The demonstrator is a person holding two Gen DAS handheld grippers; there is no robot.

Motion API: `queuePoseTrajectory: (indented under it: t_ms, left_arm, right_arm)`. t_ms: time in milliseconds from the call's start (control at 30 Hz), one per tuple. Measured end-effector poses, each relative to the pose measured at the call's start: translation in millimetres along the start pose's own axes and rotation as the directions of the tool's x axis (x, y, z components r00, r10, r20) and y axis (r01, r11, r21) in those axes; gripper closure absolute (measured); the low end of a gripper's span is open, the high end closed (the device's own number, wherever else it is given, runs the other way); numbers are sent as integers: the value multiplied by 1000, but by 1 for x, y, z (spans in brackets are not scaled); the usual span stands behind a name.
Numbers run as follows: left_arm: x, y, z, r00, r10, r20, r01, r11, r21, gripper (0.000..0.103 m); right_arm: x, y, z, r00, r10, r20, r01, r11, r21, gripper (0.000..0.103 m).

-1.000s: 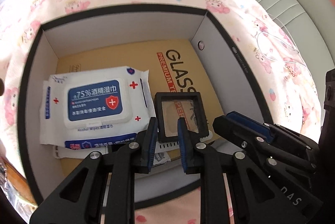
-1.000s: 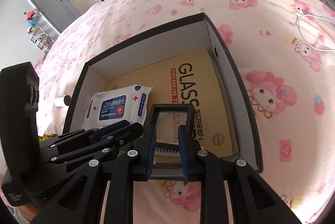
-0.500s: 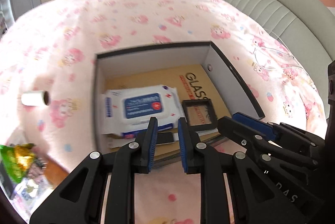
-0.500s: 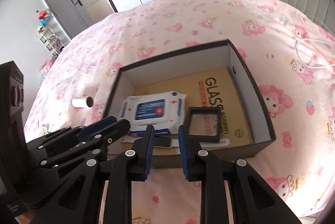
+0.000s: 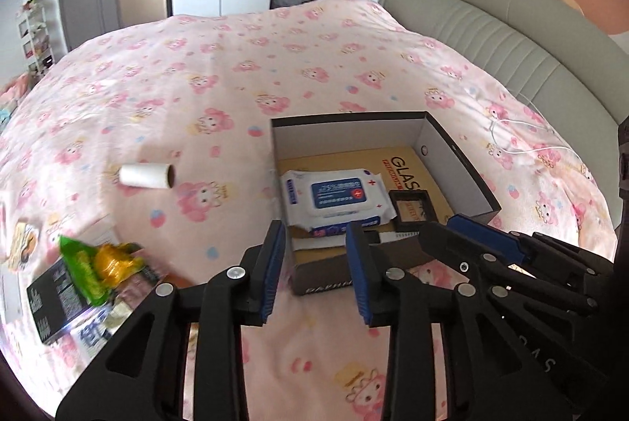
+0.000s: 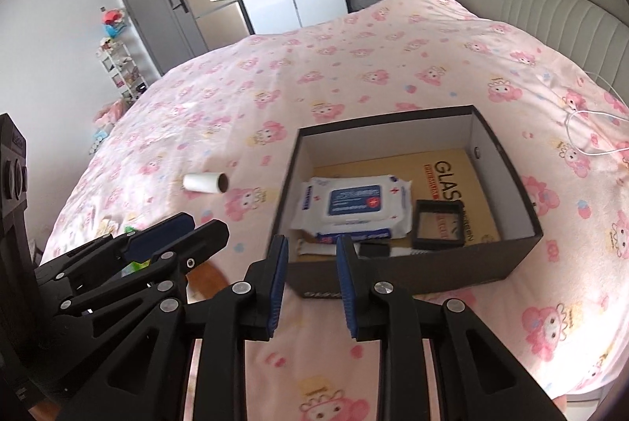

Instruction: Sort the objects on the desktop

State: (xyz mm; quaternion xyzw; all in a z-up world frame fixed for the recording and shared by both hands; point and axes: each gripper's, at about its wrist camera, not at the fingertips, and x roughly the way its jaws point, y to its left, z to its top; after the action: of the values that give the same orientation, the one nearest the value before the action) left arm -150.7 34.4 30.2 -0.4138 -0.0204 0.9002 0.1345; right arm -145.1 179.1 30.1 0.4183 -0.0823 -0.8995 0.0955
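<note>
A dark box (image 5: 460,161) (image 6: 511,181) with white inner walls sits on the pink bed. Inside lie a white wet-wipes pack (image 5: 338,199) (image 6: 354,204), a small black square frame (image 5: 412,210) (image 6: 440,226) and a yellow "GLASS" packet (image 5: 409,161) (image 6: 464,177). My left gripper (image 5: 314,263) is open and empty, above the box's near left corner. My right gripper (image 6: 310,275) is open and empty, just short of the box's near wall. A white roll (image 5: 146,176) (image 6: 205,182) lies on the bed left of the box.
A green and yellow snack bag (image 5: 98,263) and a black carton (image 5: 55,303) lie at the bed's near left edge. A white cable (image 5: 526,142) (image 6: 589,138) lies on the bed at right. A grey padded headboard (image 5: 511,39) runs along the right.
Both grippers have pulled up and back out of the box and opened a little wider. The black frame stays inside the box. The roll and snack bag have come into view.
</note>
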Motion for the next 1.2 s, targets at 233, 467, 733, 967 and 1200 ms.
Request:
queuePoseTrajectory:
  t_ms: [233,467,733,967,1200]
  left_arm:
    - [-26,20,-22,998,50,39,-49,998,-28,71]
    - [-50,45,-44,993,106,57,-103,993,-61,64]
    - [-71,68,-65,985,156,73,-148,984,-94,64]
    - [-86,75,-78,980,177,95,-167,980,-110,64]
    - [-86,82,-89,979,188,82,-176,976,-130,64]
  right_arm:
    - [-6,27,-23,1000,14,1,-14,999,-33,73]
    - [-8,56,-36,999,39,4,-38,997,-69,73]
    - [-10,89,-52,997,79,-6,-80,991,-108,72]
    - [-14,104,-65,996,86,-14,-87,986,-142,72]
    - [-11,109,-75,997,74,-20,-77,986,-151,72]
